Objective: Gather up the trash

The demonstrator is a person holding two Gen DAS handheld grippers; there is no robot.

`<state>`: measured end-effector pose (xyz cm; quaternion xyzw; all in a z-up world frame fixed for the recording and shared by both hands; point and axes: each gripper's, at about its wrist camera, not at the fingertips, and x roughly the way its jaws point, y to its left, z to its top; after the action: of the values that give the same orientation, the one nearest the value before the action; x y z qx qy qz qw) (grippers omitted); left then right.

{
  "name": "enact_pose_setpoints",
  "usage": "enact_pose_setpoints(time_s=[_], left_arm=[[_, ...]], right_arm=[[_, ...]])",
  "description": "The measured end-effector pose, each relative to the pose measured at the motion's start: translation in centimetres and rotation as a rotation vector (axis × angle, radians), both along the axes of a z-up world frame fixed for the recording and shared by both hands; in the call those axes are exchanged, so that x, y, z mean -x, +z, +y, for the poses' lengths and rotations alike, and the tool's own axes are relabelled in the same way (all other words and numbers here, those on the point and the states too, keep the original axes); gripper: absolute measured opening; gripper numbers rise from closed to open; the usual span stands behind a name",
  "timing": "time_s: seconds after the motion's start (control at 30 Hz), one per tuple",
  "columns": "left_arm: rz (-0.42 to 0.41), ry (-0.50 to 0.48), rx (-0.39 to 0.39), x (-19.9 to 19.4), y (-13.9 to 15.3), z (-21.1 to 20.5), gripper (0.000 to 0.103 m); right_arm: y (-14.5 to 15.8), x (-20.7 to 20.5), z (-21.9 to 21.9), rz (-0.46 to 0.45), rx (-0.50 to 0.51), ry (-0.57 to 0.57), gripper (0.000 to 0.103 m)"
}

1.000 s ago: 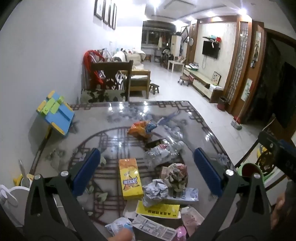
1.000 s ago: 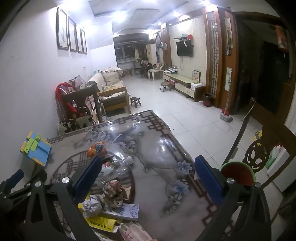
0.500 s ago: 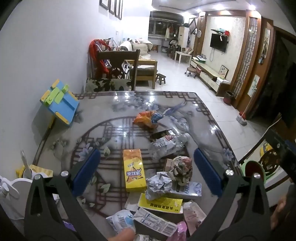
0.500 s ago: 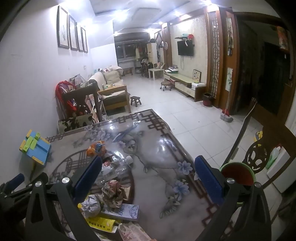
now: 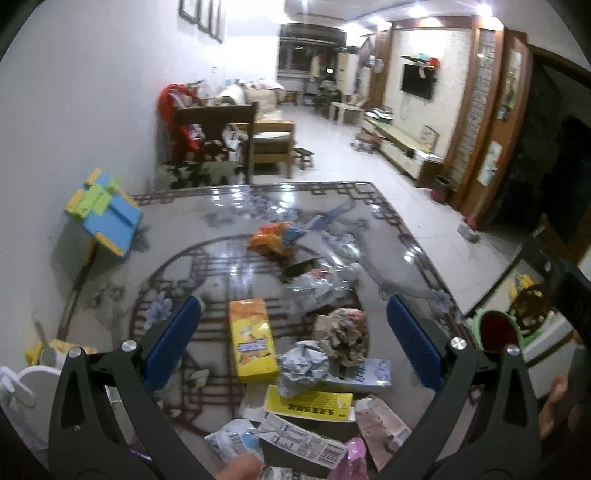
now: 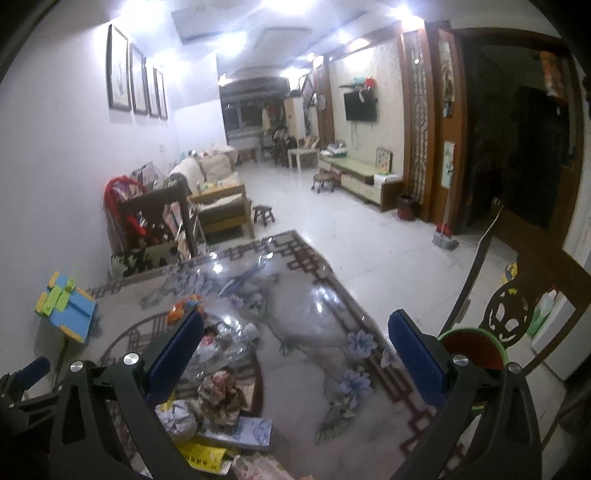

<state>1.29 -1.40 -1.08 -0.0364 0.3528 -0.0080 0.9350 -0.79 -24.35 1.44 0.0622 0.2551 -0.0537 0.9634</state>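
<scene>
Both claws gape empty above a glass-topped table (image 5: 207, 221), the left gripper (image 5: 293, 345) over litter heaped from centre to 6 o'clock: yellow carton (image 5: 251, 339), crumpled paper ball (image 5: 303, 369), crushed bottle (image 5: 325, 284). The right gripper (image 6: 295, 360) waits; the bin (image 6: 471, 345) sits at 4 o'clock. No pickup looks begun; next, likely descend and close on one piece.

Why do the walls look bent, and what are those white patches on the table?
Both wrist views are fisheye, so walls and door frames bow outward and the corners go black. In the left wrist view, ceiling lights glare off the glossy table, and the far room is smeared with blur. In the right wrist view, the ceiling lights blow out white.
</scene>
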Motion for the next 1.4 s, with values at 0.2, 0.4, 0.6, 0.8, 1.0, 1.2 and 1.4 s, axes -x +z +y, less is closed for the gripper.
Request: enact_pose_setpoints(time_s=[0.2,0.4,0.6,0.8,1.0,1.2,1.4], left_arm=[[-0.011,-0.020,0.014,0.2,0.0,-0.3,0.099],[-0.034,0.044,0.018,0.5,0.1,0.4,0.099],[-0.073,0.083,0.019,0.9,0.4,1.2,0.099],[-0.101,0.089,0.102,1.4,0.7,1.8,0.099],[-0.067,0.041,0.101,1.1,0.6,1.3,0.099],[-0.057,0.020,0.095,1.0,0.5,1.0,0.099],[-0.057,0.019,0.079,1.1,0.5,0.9,0.099]], right_arm=[[0.5,1.4,0.4,-0.104,0.074,0.023,0.096],[0.7,1.1,0.7,-0.086,0.048,0.104,0.096],[1.2,1.2,0.8,-0.057,0.019,0.083,0.096],[0.9,0.8,0.8,-0.023,0.000,0.090,0.096],[0.8,1.1,0.7,-0.024,-0.025,0.118,0.096],[0.9,1.3,1.0,-0.041,-0.015,0.135,0.096],[1.1,1.4,1.3,-0.048,-0.007,0.129,0.096]])
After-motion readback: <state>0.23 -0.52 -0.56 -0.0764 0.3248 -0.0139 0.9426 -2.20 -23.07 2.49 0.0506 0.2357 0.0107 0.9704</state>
